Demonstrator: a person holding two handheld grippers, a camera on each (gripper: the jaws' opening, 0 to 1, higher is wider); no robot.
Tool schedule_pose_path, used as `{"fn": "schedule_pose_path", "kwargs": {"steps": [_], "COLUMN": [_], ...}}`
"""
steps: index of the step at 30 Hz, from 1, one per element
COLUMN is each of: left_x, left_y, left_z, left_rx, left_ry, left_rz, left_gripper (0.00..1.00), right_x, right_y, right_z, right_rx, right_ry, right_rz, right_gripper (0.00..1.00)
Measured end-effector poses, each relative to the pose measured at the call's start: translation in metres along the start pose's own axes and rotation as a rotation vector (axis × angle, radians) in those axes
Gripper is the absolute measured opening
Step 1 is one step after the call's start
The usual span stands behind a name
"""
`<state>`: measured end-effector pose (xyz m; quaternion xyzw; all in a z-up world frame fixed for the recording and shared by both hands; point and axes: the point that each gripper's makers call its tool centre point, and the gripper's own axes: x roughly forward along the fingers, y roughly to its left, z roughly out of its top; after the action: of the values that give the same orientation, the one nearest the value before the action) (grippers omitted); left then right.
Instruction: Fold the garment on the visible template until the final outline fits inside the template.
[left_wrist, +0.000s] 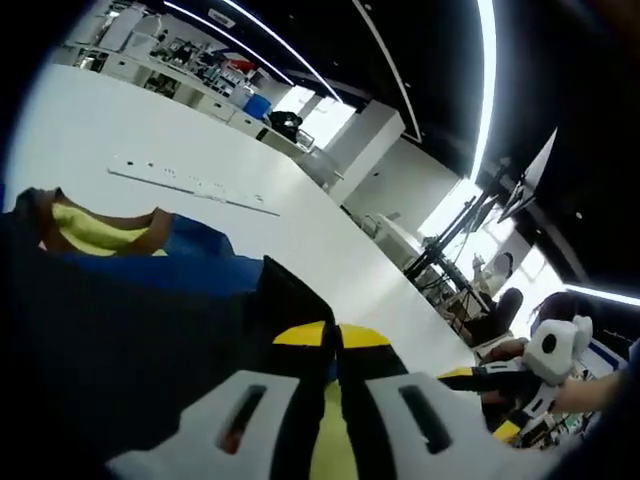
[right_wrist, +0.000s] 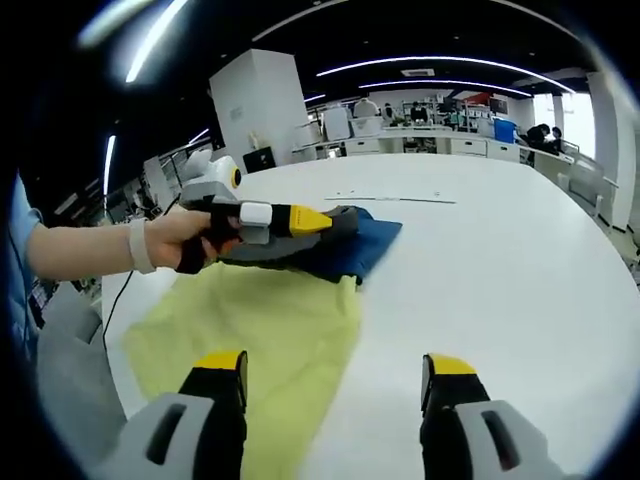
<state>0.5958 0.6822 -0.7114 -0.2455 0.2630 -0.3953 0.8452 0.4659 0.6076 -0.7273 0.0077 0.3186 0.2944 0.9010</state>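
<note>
Right gripper view: left gripper (right_wrist: 325, 221) pinches garment (right_wrist: 360, 248); right gripper (right_wrist: 335, 385) spread.

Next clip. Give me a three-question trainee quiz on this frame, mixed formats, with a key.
1. True or false: the left hand-held gripper is shut on the blue garment.
2. Multiple choice: in the right gripper view, what lies between the jaws of the right hand-held gripper? A. the yellow template sheet and bare table B. a power strip C. a folded sleeve
3. Fill in: the blue garment lies partly on the ____ sheet, on the white table.

Key: 1 true; 2 A; 3 yellow.
</note>
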Motion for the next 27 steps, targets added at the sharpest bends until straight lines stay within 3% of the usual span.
{"fn": "schedule_pose_path", "kwargs": {"steps": [5, 8, 12, 17, 22, 27], "left_x": [-0.003, -0.005, -0.009, -0.014, -0.022, -0.032], "left_y": [0.0, 0.003, 0.006, 0.012, 0.015, 0.017], "left_z": [-0.001, 0.002, 0.001, 0.001, 0.001, 0.003], "left_rx": [0.039, 0.092, 0.134, 0.217, 0.259, 0.272], "left_ry": [0.015, 0.013, 0.03, 0.054, 0.077, 0.096], "left_rz": [0.005, 0.02, 0.029, 0.056, 0.072, 0.08], "left_gripper": [0.04, 0.26, 0.42, 0.86, 0.99, 0.99], "right_x": [0.001, 0.002, 0.005, 0.008, 0.009, 0.01], "right_y": [0.002, 0.004, 0.007, 0.01, 0.013, 0.015], "right_z": [0.0, 0.001, 0.003, 0.003, 0.004, 0.005], "right_rx": [0.003, 0.0, -0.004, -0.008, -0.011, -0.017], "right_ry": [-0.002, -0.003, -0.003, 0.002, 0.005, 0.009], "right_rz": [0.003, 0.007, 0.016, 0.027, 0.035, 0.04], "right_gripper": [0.7, 0.7, 0.7, 0.71, 0.72, 0.73]}}
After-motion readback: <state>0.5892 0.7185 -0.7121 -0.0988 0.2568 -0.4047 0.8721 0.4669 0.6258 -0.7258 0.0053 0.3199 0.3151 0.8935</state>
